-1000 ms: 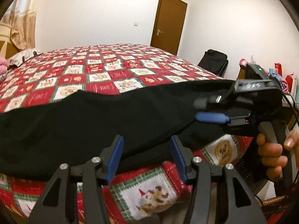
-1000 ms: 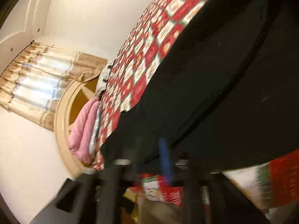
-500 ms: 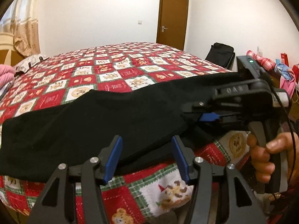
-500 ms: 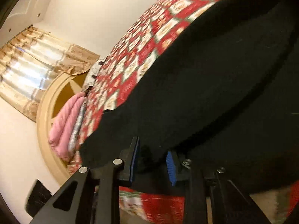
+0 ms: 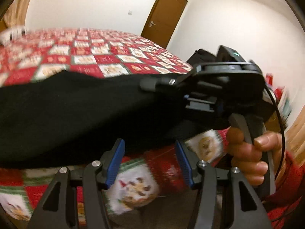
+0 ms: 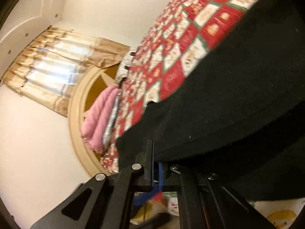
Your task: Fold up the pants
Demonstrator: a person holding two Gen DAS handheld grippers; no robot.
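Note:
Black pants [image 5: 80,105] lie along the near edge of a bed with a red Christmas-pattern quilt [image 5: 106,57]. My left gripper [image 5: 150,160] is open, its blue pads just short of the pants' near edge, holding nothing. My right gripper [image 5: 183,97] comes in from the right, turned on its side, and is shut on the right end of the pants. In the right wrist view the pants [image 6: 238,99] fill the right side and the right gripper [image 6: 155,164] pinches their edge between nearly closed blue pads.
A brown door [image 5: 162,17] and a black bag [image 5: 202,57] stand beyond the bed's far right corner. A pink blanket [image 6: 99,116], a round wooden headboard [image 6: 76,114] and curtains [image 6: 53,66] are at the head of the bed.
My right gripper has closed on the right end of the pants and lifted it slightly. My left gripper has stayed open and moved right along the bed's edge.

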